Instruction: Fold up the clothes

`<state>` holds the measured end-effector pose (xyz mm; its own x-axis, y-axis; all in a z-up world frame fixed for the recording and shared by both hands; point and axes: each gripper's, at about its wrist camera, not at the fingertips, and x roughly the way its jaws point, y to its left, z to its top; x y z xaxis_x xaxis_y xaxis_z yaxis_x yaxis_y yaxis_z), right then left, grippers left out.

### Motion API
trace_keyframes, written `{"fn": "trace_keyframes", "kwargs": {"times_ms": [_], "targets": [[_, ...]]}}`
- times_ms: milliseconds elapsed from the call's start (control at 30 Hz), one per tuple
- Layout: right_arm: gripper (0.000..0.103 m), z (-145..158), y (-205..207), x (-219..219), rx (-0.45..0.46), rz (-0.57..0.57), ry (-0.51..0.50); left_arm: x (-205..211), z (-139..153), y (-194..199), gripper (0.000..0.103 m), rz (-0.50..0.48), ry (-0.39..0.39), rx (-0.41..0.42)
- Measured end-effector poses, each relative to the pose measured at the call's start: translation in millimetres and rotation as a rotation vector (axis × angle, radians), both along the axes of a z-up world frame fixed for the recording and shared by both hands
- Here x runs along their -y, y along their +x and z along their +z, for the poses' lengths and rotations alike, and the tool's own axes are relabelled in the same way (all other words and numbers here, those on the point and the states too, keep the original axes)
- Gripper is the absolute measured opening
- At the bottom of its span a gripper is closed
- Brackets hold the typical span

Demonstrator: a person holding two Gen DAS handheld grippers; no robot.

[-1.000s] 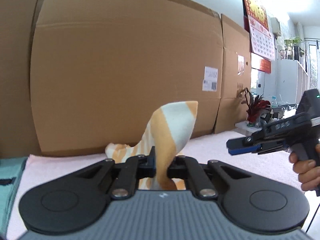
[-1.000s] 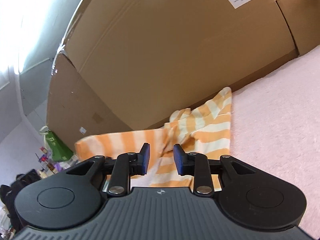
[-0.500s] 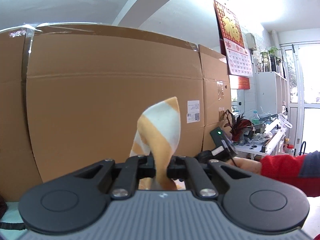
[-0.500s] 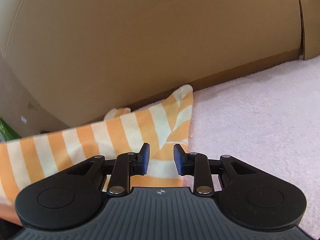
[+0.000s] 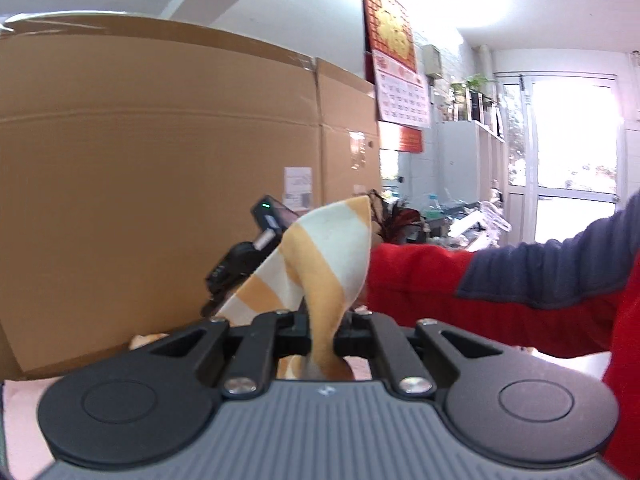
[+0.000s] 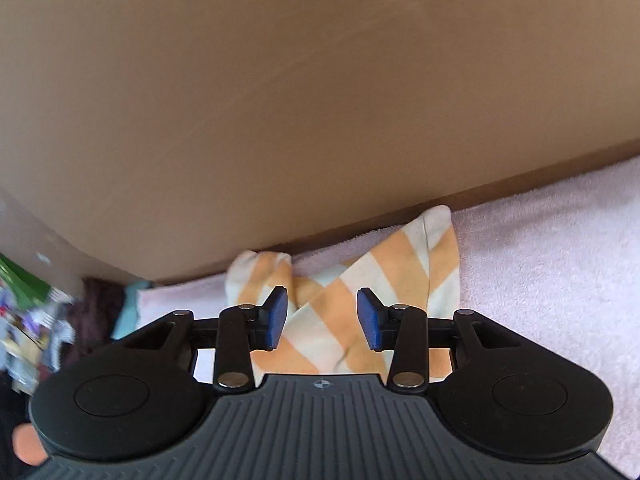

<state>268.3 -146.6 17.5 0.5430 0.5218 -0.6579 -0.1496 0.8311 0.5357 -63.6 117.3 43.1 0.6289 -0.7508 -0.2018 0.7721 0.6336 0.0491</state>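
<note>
An orange-and-white striped garment (image 6: 360, 280) lies crumpled on the pink towel surface (image 6: 540, 248) against the cardboard box. My left gripper (image 5: 322, 338) is shut on a corner of the striped garment (image 5: 324, 256) and holds it lifted, the corner sticking up above the jaws. My right gripper (image 6: 322, 318) is open, jaws apart, just above the garment's lower part and holding nothing. In the left wrist view the right gripper's body (image 5: 244, 260) shows behind the lifted corner, held by an arm in a red sleeve (image 5: 460, 292).
A large cardboard box (image 5: 160, 184) forms a wall right behind the towel; it also shows in the right wrist view (image 6: 320, 100). A calendar (image 5: 396, 76) hangs on the wall. Shelves and a bright door (image 5: 576, 152) are at the right. Clutter (image 6: 28, 312) lies at the left.
My left gripper has lifted the garment corner higher and turned right. My right gripper has moved in over the garment toward the box and opened its jaws wider.
</note>
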Motion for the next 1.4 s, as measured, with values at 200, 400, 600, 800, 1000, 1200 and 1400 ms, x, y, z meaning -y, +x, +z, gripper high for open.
{"fn": "trace_keyframes", "kwargs": {"times_ms": [200, 400, 600, 800, 1000, 1200, 1400], "targets": [[0.042, 2.3, -15.6, -17.9, 0.011, 0.017, -0.157, 19.5, -20.7, -7.2, 0.003, -0.077, 0.047, -0.05], [0.024, -15.2, -13.7, 1.5, -0.009, 0.006, -0.14, 33.9, -32.4, -15.6, 0.003, -0.158, 0.107, -0.068], [0.021, -23.0, -15.2, 9.4, -0.024, 0.006, -0.025, 46.4, -41.7, -22.2, 0.003, -0.225, 0.201, -0.068], [0.002, -11.9, -23.8, 25.3, 0.076, -0.054, 0.066, 50.4, -52.2, -20.6, 0.003, -0.257, 0.32, -0.071], [0.013, -25.3, -33.7, 38.0, 0.062, -0.04, 0.0, 54.6, -77.0, -14.9, 0.003, -0.263, 0.405, -0.1], [0.034, -21.7, -92.2, 62.0, 0.113, 0.022, 0.007, 51.0, -91.1, -14.2, 0.006, -0.261, 0.324, -0.167], [0.034, -21.3, -181.0, 81.2, 0.096, 0.132, 0.061, 59.5, -103.9, -21.9, 0.014, -0.284, 0.335, -0.179]]}}
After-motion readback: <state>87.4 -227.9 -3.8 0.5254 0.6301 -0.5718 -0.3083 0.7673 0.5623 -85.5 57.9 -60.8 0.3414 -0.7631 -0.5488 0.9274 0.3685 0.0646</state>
